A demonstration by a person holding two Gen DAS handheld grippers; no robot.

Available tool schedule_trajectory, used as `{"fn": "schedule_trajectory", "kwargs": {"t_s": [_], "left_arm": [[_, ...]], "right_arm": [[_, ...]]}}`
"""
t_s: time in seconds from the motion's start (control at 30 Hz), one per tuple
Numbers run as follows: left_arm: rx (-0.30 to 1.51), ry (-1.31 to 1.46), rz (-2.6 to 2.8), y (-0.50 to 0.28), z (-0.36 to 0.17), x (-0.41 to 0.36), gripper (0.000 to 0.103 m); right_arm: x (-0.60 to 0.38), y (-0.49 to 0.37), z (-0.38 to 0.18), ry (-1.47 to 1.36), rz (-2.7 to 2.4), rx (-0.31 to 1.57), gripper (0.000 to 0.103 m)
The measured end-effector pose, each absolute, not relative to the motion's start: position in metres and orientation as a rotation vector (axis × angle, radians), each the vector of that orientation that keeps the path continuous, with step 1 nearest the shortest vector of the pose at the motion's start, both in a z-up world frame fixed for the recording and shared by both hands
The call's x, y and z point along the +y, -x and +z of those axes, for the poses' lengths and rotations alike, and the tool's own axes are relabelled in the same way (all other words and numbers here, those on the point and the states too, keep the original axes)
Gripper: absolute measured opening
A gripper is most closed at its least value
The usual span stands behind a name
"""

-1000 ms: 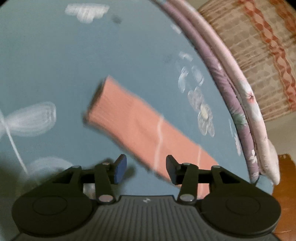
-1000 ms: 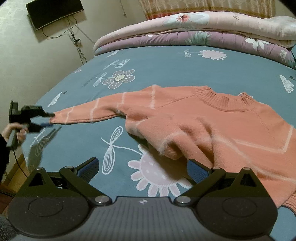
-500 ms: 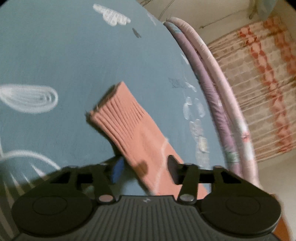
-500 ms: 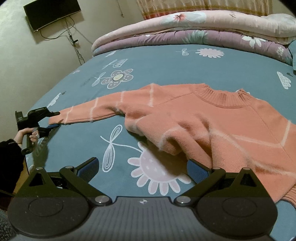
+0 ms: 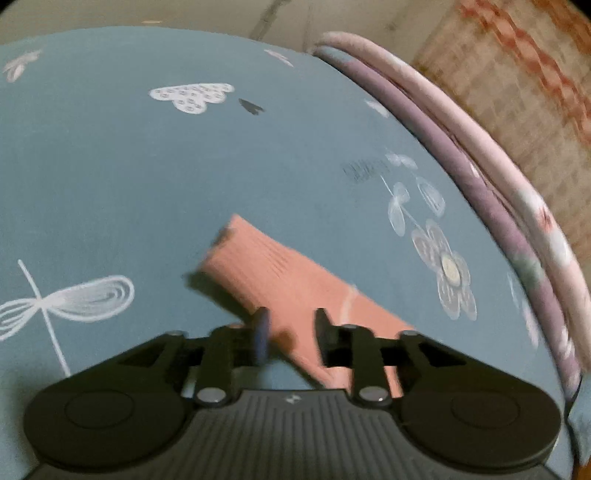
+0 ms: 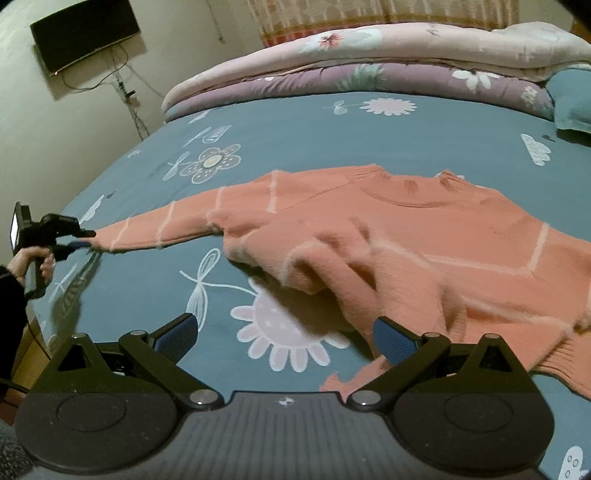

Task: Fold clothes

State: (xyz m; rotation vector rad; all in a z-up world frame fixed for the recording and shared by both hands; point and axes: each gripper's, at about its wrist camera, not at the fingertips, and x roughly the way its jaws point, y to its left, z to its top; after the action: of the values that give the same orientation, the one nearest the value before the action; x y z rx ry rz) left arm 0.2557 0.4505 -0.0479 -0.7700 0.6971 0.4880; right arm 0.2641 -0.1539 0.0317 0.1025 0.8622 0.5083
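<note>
1. The salmon-pink knitted sweater with thin pale stripes point(image 6: 406, 236) lies spread over the blue-grey bed sheet printed with white flowers and dragonflies point(image 6: 295, 136). It fills the middle and right of the right wrist view. Its ribbed collar points toward the top of the frame, and its body is bunched into soft folds.
2. One long sleeve point(image 6: 166, 225) stretches out flat toward the left edge of that view, with its cuff furthest from the body.
3. The left gripper point(image 6: 86, 238) is at the far left, held by a hand point(image 6: 31, 264) in a dark sleeve. Its tips are at the cuff end.
4. In the left wrist view the ribbed cuff and sleeve point(image 5: 280, 273) run from the centre down to the lower right. They pass between the black fingers of the left gripper point(image 5: 291, 321), and a dark shadow lies along the sleeve's left side.
5. The left jaws have just been opening and now stand narrowly apart with the sleeve between them. The pads do not visibly press on the cloth.
6. The right gripper point(image 6: 284, 332) is spread wide at the bottom of its own view, with only sheet between its blue pads. The sweater's lower edge lies just beside the right-hand pad.
7. A folded pink floral quilt point(image 6: 369, 44) rests on a folded purple floral quilt point(image 6: 332, 79) along the top of the frame.
8. A dark flat screen point(image 6: 85, 31) hangs on the wall at the upper left.
</note>
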Motion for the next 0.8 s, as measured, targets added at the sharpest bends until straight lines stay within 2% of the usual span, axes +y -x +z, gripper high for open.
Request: {"fn": "schedule_trajectory", "kwargs": {"t_s": [0.17, 0.2, 0.33, 0.4, 0.43, 0.6, 0.73, 0.8], "left_arm": [[0.765, 0.681, 0.334, -0.264, -0.033, 0.395, 0.044], [0.775, 0.655, 0.289, -0.271, -0.029, 0.381, 0.049], [0.798, 0.527, 0.093, -0.317, -0.010, 0.323, 0.056], [0.799, 0.459, 0.007, -0.352, -0.003, 0.290, 0.068], [0.807, 0.425, -0.031, -0.373, -0.002, 0.273, 0.069], [0.907, 0.280, -0.140, -0.470, -0.021, 0.192, 0.072], [1.009, 0.061, 0.023, -0.520, -0.052, 0.146, 0.072], [1.015, 0.007, 0.081, -0.536, -0.063, 0.138, 0.086]], "right_arm": [[-0.162, -0.262, 0.032, -0.118, 0.525, 0.860, 0.103], [-0.163, -0.260, 0.034, -0.121, 0.537, 0.853, 0.103], [-0.169, -0.254, 0.046, -0.118, 0.553, 0.804, 0.103], [-0.174, -0.249, 0.052, -0.104, 0.529, 0.775, 0.103], [-0.176, -0.247, 0.054, -0.099, 0.512, 0.763, 0.103], [-0.195, -0.227, 0.049, -0.108, 0.319, 0.739, 0.103], [-0.210, -0.198, 0.041, -0.170, 0.183, 0.758, 0.103], [-0.216, -0.181, 0.041, -0.183, 0.116, 0.760, 0.103]]}}
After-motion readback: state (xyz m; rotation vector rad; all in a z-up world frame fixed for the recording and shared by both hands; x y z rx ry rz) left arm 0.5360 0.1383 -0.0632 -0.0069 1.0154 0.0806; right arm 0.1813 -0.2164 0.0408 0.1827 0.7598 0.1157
